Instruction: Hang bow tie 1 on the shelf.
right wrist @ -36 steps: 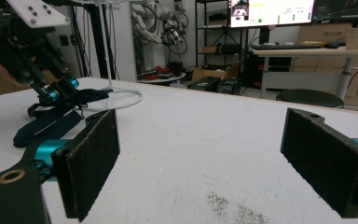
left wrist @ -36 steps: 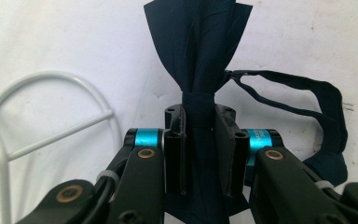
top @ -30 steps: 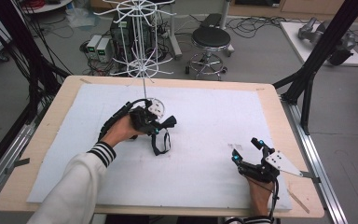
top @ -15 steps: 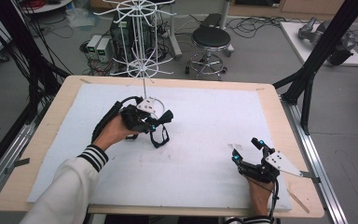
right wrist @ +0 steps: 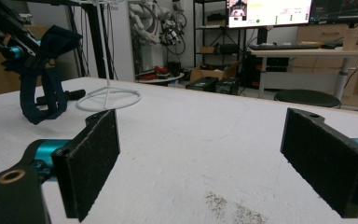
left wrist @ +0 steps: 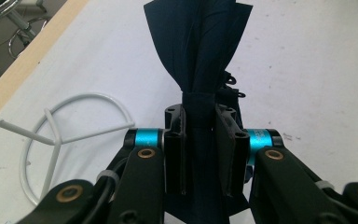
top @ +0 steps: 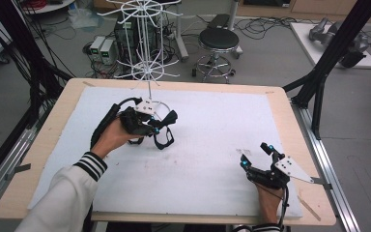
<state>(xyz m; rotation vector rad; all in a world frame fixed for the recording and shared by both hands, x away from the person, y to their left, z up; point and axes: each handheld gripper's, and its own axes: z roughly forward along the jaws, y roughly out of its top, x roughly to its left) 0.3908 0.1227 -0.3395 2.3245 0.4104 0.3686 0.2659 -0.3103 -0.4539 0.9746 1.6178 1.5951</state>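
Dark navy fabric strap loop (left wrist: 200, 56) pinched in left tongs (left wrist: 200, 154), hanging clear of white-padded counter (top: 212, 145) beside white wire hanging rack (top: 147, 72), probably for hooking. Right tongs (top: 257, 155) wide, empty, parked on counter.

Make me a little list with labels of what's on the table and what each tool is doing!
Left tool: shut on the dark navy fabric strap, lifted off the table
Right tool: open, nothing between its jaws, low over the near right corner
Stand: white wire rack with a ring base, just behind the strap
Surface: white padded mat on a pale wooden table
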